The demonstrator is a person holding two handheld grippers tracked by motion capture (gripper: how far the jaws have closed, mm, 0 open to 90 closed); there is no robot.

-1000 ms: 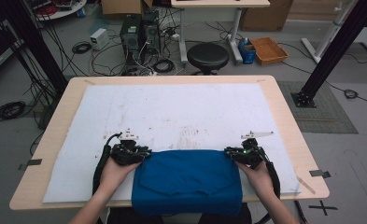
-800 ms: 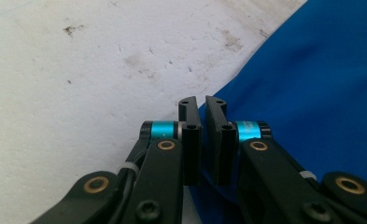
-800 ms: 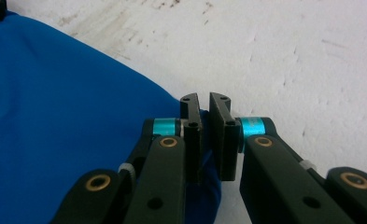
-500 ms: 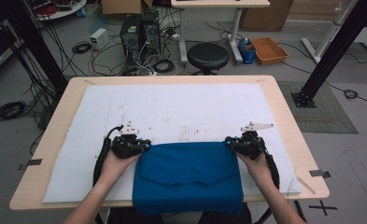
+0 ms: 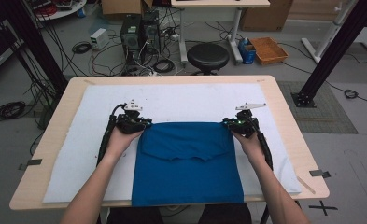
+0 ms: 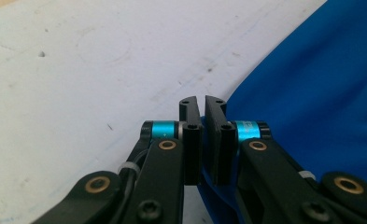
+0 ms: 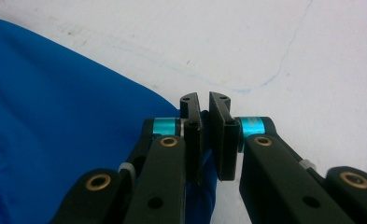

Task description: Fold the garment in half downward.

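Blue cloth (image 5: 188, 168) lying flat on the white mat, its near edge hanging over the table's front, far part folded back over itself with a wavy inner edge, far two corners lying pinched and lifting slightly, surface mostly smooth.

Lab / robotics data-collection room, not a home. Bare grey concrete-look floor (image 5: 27, 186) with loose cables (image 5: 10, 110) running everywhere. PC towers (image 5: 139, 32) sit on the floor behind the table, small white box (image 5: 99, 38) next to them. Black aluminium frame posts (image 5: 333, 51) bolted down on either side, rig-style. Black round stool (image 5: 208, 56), cardboard boxes (image 5: 258, 18), orange tray (image 5: 268, 50). Light wood table (image 5: 284, 116) covered with a stained white mat (image 5: 186, 102); black tape marks (image 5: 322, 206) on the floor.
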